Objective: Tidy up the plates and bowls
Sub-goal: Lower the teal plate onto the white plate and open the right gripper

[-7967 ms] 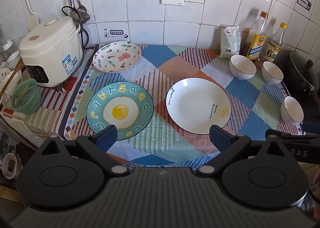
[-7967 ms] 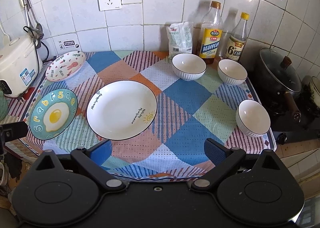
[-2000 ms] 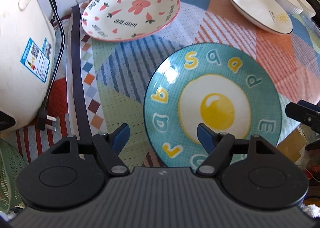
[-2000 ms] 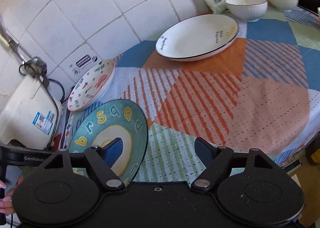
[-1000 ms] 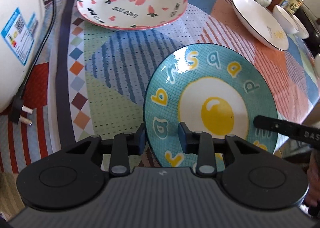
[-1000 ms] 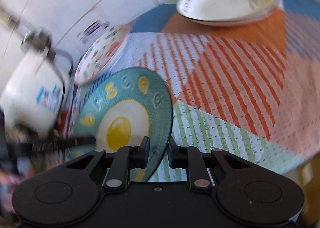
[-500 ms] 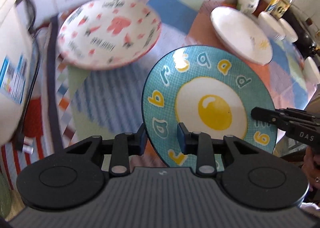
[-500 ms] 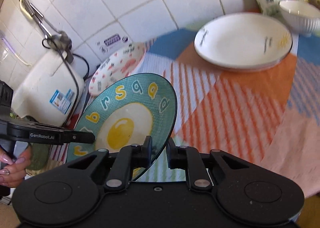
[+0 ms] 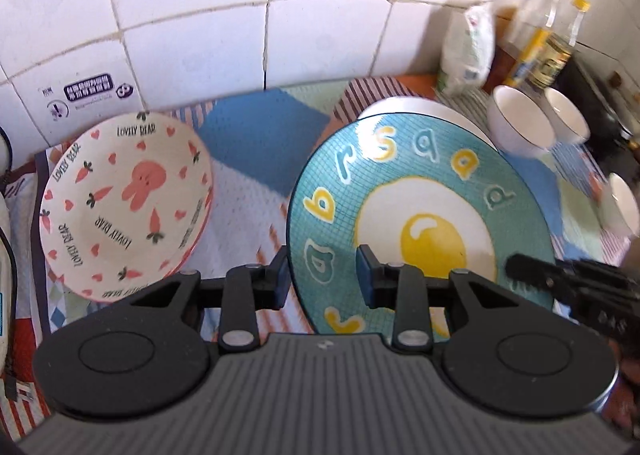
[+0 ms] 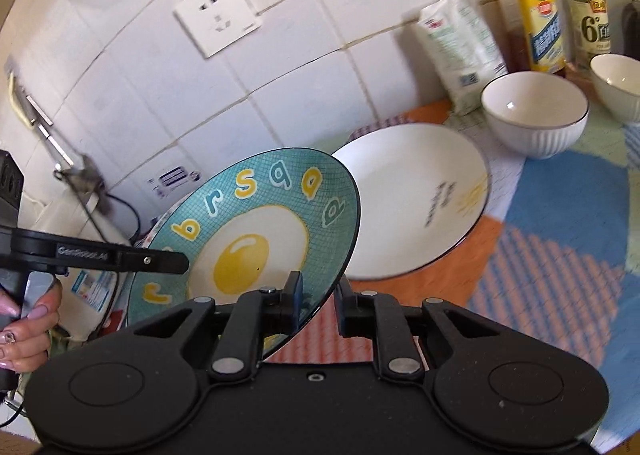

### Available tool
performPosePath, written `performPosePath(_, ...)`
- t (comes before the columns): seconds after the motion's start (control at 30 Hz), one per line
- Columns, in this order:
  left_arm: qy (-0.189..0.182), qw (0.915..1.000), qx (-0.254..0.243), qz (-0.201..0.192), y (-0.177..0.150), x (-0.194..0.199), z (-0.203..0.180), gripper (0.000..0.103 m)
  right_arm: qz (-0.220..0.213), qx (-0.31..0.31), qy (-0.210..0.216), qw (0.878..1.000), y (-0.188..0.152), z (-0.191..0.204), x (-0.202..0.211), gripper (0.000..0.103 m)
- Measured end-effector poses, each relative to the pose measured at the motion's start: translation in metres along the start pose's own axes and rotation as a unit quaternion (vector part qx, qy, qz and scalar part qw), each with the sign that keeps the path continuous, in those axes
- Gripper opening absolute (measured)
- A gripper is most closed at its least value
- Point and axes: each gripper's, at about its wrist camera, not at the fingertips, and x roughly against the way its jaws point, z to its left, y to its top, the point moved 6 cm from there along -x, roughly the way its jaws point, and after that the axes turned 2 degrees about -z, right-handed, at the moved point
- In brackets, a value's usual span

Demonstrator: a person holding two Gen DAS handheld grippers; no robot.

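Both grippers hold the teal fried-egg plate [image 9: 420,207] in the air above the cloth. My left gripper [image 9: 324,275] is shut on its near left rim. My right gripper [image 10: 318,297] is shut on its near right rim, and the plate [image 10: 256,239] tilts in that view. The white plate [image 10: 416,199] with a small sun lies just beyond it, partly hidden in the left wrist view [image 9: 404,107]. The pink rabbit plate [image 9: 124,203] lies to the left. Three white bowls stand at the right: one [image 9: 520,127], another [image 9: 566,123] and a third [image 9: 624,207].
A white packet [image 10: 460,43] and two sauce bottles, one [image 10: 536,11] and the other [image 10: 588,3], stand against the tiled wall at the back right. A rice cooker [image 10: 80,239] stands at the left. A wall socket [image 10: 218,17] is above. The patchwork cloth [image 10: 560,223] covers the counter.
Both grippers have carried the egg plate up and to the right, nearer the white plate. The rabbit plate is now further left in the left wrist view.
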Motion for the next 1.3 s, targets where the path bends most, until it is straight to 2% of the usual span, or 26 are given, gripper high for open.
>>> performPosePath(0.23, 0.014, 0.9999, 0.005, 0.004, 0.023, -0.034, -0.025, 0.031, 0.000, -0.009, -0.003, 1.000, 0.020, -0.042, -0.007, 0.022)
performPosePath(0.37, 0.027, 0.9996, 0.006, 0.001, 0.029, -0.047, -0.032, 0.031, 0.017, -0.012, 0.001, 1.000, 0.026, -0.058, -0.017, 0.023)
performPosePath(0.5, 0.021, 0.9992, 0.034, 0.010, 0.029, -0.054, -0.030, 0.031, 0.038, 0.001, -0.004, 0.999, 0.032, -0.060, -0.019, 0.023)
performPosePath(0.7, 0.033, 0.9987, 0.027, 0.027, 0.029, -0.071, -0.035, 0.031, 0.059, 0.007, -0.006, 0.998, 0.040, -0.071, -0.028, 0.023)
performPosePath(0.87, 0.021, 0.9969, 0.059, 0.048, 0.028, -0.076, -0.031, 0.031, 0.077, 0.018, -0.018, 0.997, 0.047, -0.071, -0.034, 0.023)
performPosePath(1.13, 0.019, 0.9960, 0.059, 0.065, 0.024, -0.089, -0.036, 0.031, 0.104, 0.016, -0.038, 0.994, 0.054, -0.079, -0.043, 0.023)
performPosePath(1.3, 0.017, 0.9953, 0.048, 0.083, 0.026, -0.090, -0.045, 0.031, 0.104, 0.035, -0.057, 0.992, 0.060, -0.080, -0.045, 0.023)
